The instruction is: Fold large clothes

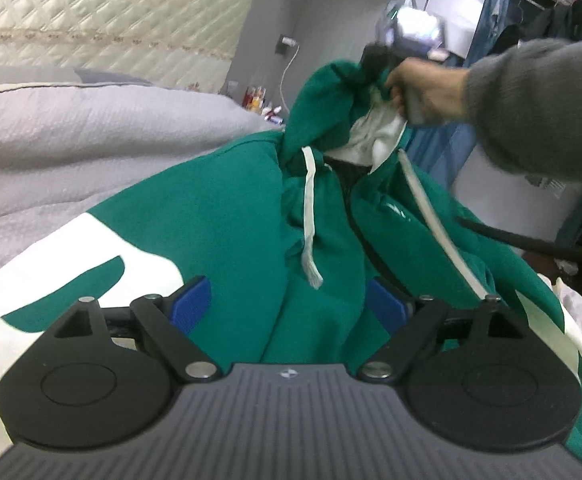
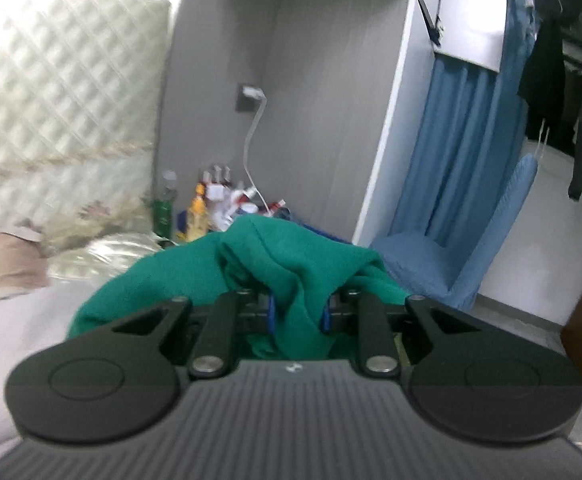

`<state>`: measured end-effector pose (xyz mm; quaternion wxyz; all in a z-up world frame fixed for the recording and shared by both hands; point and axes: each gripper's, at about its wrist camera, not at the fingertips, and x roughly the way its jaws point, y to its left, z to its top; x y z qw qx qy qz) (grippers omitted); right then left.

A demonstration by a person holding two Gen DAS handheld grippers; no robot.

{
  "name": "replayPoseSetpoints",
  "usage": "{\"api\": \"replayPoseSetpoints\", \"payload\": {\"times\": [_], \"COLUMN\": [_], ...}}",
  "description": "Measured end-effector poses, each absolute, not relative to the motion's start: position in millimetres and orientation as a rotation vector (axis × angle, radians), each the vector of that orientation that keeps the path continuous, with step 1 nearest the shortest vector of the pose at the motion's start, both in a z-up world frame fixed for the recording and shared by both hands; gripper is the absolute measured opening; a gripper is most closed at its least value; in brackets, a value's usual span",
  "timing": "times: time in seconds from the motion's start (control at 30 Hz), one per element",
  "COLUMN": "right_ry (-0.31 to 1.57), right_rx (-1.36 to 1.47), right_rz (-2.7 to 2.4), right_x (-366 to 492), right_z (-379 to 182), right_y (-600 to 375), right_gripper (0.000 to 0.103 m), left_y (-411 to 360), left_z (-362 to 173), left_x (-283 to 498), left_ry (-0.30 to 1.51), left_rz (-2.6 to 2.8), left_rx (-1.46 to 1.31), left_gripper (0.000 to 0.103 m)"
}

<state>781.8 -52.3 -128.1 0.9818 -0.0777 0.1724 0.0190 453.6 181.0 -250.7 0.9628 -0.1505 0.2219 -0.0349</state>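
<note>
A green hoodie (image 1: pixel 231 216) with large white lettering and white drawstrings (image 1: pixel 309 216) lies spread over a grey quilt (image 1: pixel 71 140). My left gripper (image 1: pixel 289 302) hovers low over its chest, jaws wide open, with the blue pads (image 1: pixel 191 300) apart and nothing pinched. In the left wrist view a hand (image 1: pixel 423 92) in a grey sleeve holds my right gripper (image 1: pixel 373 62), which lifts the hood by its rim and shows the white lining (image 1: pixel 371 136). In the right wrist view my right gripper (image 2: pixel 298 312) is shut on a bunched fold of the green hoodie (image 2: pixel 291 264).
A quilted cream headboard (image 1: pixel 111 20) stands behind the bed. Bottles and small items (image 2: pixel 211 204) crowd a corner by the grey wall, under a charger cable (image 2: pixel 251 136). Blue curtains (image 2: pixel 463 140), a blue chair (image 2: pixel 451 260) and hanging dark clothes (image 2: pixel 579 80) are to the right.
</note>
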Motion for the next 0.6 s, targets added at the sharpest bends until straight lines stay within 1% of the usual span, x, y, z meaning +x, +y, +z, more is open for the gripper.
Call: {"api": "replayPoseSetpoints", "payload": {"times": [0.17,0.23,0.33,0.37,0.4,0.43,0.47,0.5,0.6], "right_ry": [0.436,0.451,0.446,0.442,0.430,0.422,0.416,0.421,0.442], "right_rx": [-0.105,-0.074,-0.032,-0.014,0.013,0.037,0.066,0.087,0.055], "right_rz": [0.021,0.044,0.053,0.054,0.053,0.051,0.046,0.053,0.085], "right_x": [814,817,810,811,805,803,795,789,767], "right_z": [-193,-217,-238,-241,-243,-243,-243,-242,-234], "right_y": [-64,-74,-86,-88,-93,-95,-100,-103,-104], "right_gripper": [0.023,0.026,0.034,0.039,0.048,0.054,0.070,0.079,0.078], "left_y": [179,179,180,179,178,178,179,179,183], "left_z": [-261,-264,-265,-266,-266,-265,-264,-262,-257], "left_x": [462,465,471,471,471,468,468,466,460], "left_ry": [0.429,0.429,0.429,0.434,0.436,0.434,0.435,0.439,0.435], "left_rz": [-0.057,-0.051,-0.049,-0.048,-0.049,-0.052,-0.056,-0.064,-0.065], "left_rx": [-0.301,-0.300,-0.295,-0.291,-0.288,-0.285,-0.284,-0.287,-0.294], "left_gripper": [0.089,0.089,0.089,0.089,0.089,0.089,0.089,0.089,0.090]}}
